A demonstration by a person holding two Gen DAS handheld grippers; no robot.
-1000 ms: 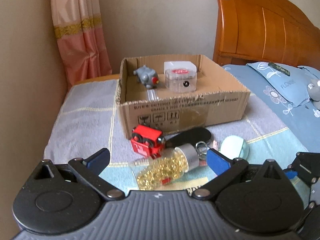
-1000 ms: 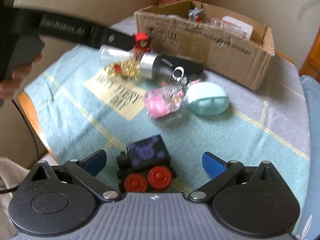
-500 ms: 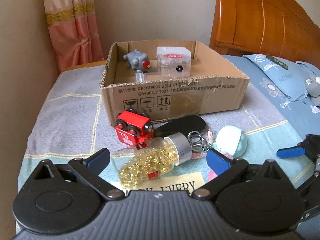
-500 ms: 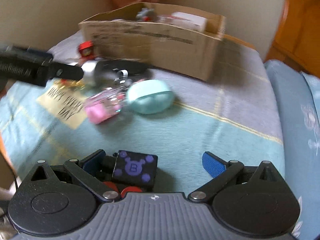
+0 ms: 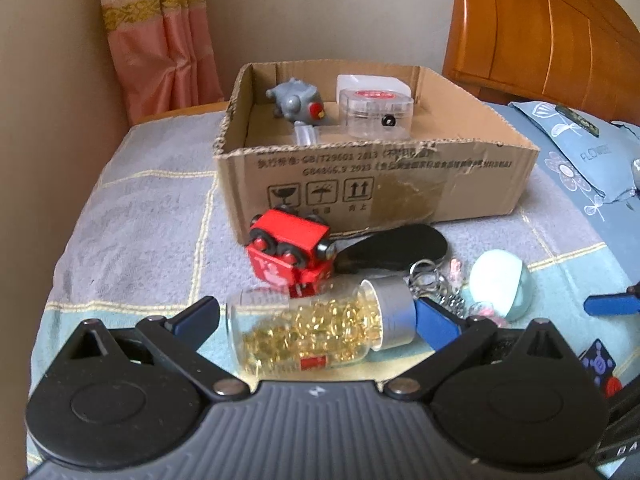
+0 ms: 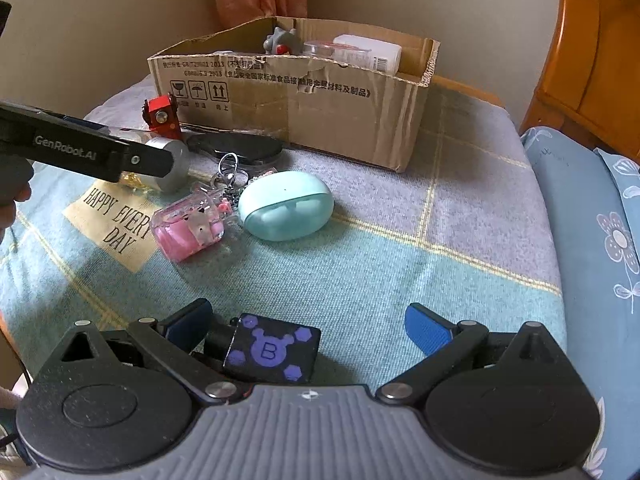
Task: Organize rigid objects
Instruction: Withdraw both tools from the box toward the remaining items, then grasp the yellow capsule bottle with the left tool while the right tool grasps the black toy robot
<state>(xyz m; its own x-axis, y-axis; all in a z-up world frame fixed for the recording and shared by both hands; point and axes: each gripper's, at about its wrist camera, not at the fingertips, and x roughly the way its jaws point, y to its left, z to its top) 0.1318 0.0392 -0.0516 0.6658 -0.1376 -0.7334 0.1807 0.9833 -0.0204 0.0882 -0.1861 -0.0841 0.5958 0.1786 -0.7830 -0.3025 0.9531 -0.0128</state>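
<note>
A clear bottle of yellow capsules (image 5: pixel 316 332) with a silver cap lies on its side between the fingers of my left gripper (image 5: pixel 318 318), which is open; its right fingertip (image 5: pixel 436 320) is at the cap. My right gripper (image 6: pixel 308 326) is open around a black toy car with a purple "B" (image 6: pixel 272 354), which sits close to the left finger. A cardboard box (image 5: pixel 376 184) stands behind, holding a grey toy (image 5: pixel 298 102) and a clear plastic case (image 5: pixel 376 114).
On the blanket in front of the box lie a red toy train (image 5: pixel 288 252), a black oval piece (image 5: pixel 396 246), a mint earbud case (image 6: pixel 286 206) and a pink keychain (image 6: pixel 188 230). A wooden headboard (image 5: pixel 540 28) and a blue pillow (image 6: pixel 600 240) are to the right.
My left gripper has come lower and closer, so the capsule bottle now lies between its fingers. My right gripper has swung its view back toward the box, with the black car still between its fingers.
</note>
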